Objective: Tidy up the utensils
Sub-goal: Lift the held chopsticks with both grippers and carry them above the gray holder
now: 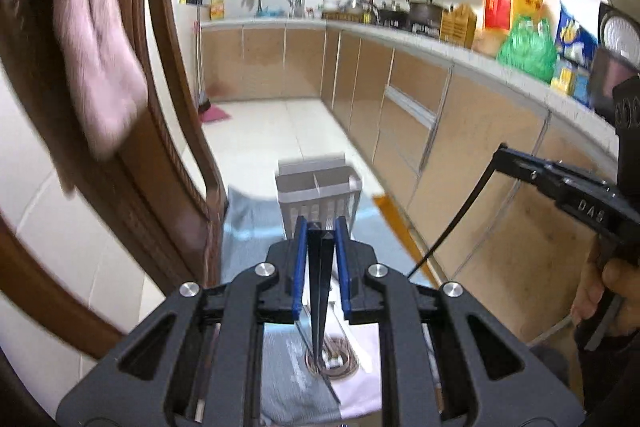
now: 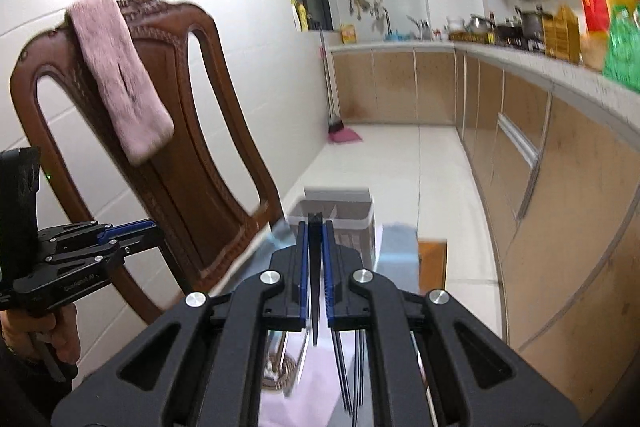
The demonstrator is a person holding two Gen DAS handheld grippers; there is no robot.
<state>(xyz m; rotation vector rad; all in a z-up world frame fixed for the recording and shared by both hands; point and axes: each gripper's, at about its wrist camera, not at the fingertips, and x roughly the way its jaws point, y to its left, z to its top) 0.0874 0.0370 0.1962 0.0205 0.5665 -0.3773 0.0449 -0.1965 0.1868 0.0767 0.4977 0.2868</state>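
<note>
My left gripper (image 1: 321, 227) is shut on a pair of black chopsticks (image 1: 320, 291) that point back toward the camera. My right gripper (image 2: 316, 225) is shut on one black chopstick (image 2: 315, 279); in the left wrist view it (image 1: 500, 151) holds that chopstick (image 1: 456, 215) hanging down. A grey slotted utensil holder (image 1: 320, 197) with a divider stands on the table just ahead of both grippers, also in the right wrist view (image 2: 340, 223). More black chopsticks (image 2: 352, 375) lie on the cloth below.
A brown wooden chair (image 2: 168, 131) with a pink towel (image 2: 120, 75) stands at the left. A blue-grey cloth (image 1: 256, 223) covers the table. A round ring object (image 1: 336, 359) lies on it. Kitchen cabinets (image 2: 520, 155) and a cluttered counter run along the right.
</note>
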